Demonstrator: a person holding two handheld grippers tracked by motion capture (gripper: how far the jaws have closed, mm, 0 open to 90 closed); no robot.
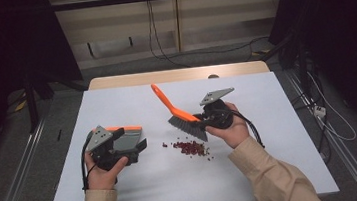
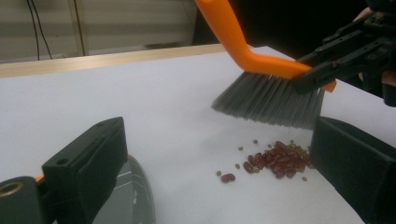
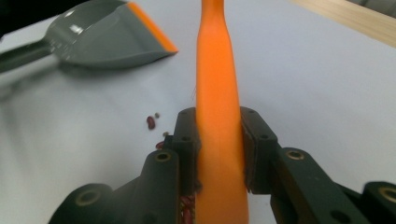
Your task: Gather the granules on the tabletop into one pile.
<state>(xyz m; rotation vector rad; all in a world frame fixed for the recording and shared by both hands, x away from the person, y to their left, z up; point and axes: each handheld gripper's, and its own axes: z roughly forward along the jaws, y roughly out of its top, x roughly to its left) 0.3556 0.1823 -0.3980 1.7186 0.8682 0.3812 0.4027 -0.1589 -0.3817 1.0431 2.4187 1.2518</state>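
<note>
Inspection from my remote station finds one brush [image 1: 180, 114], one dustpan [image 1: 126, 137] and one loose pile of red beans [image 1: 190, 147] on the white table [image 1: 274, 171]. My right gripper [image 1: 203, 119] is clamped on the brush's orange back, jaws pressing both sides of it in the right gripper view; the grey bristles hang just above the pile, clear of the surface, with the handle slanting up and to the far left. My left gripper [image 1: 138, 147] holds the dustpan at the near left, its orange lip facing the beans, well apart from them. A few stray beans, which I cannot count exactly, lie left of the pile, toward the dustpan.
</note>
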